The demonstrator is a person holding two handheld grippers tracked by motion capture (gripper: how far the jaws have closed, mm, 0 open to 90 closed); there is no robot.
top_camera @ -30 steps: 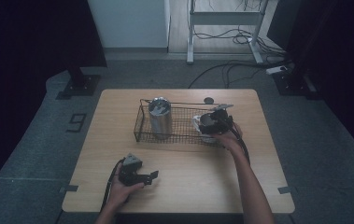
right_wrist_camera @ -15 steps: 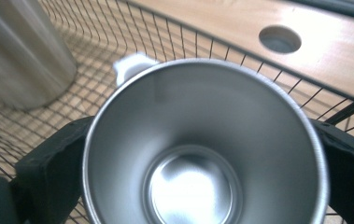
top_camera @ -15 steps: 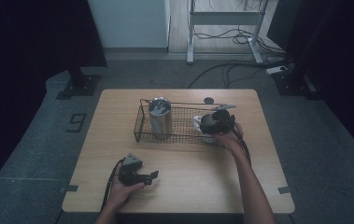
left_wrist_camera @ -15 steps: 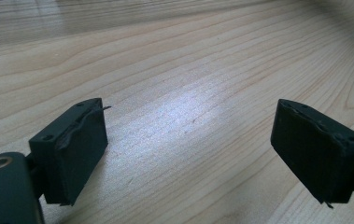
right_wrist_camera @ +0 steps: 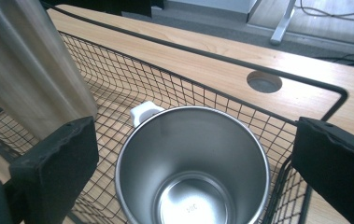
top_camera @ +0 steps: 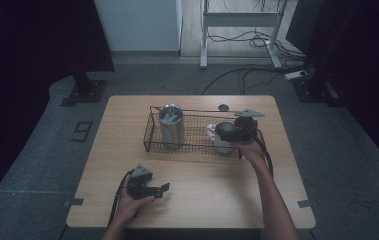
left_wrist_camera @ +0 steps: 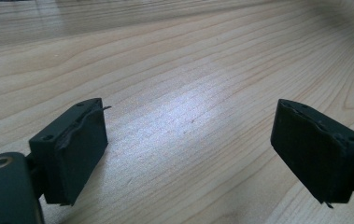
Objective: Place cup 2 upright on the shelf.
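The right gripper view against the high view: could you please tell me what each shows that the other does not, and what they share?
The right gripper view alone shows the shiny inside of the mug, down to its bottom, and the right tongs standing open just above it, nothing pressed between the pads.

The high view alone shows the left tongs resting low over the bare table near the front edge, and the grey floor around it.

Both show the wire basket, the tall steel cup at its other end, and the round hole in the tabletop.
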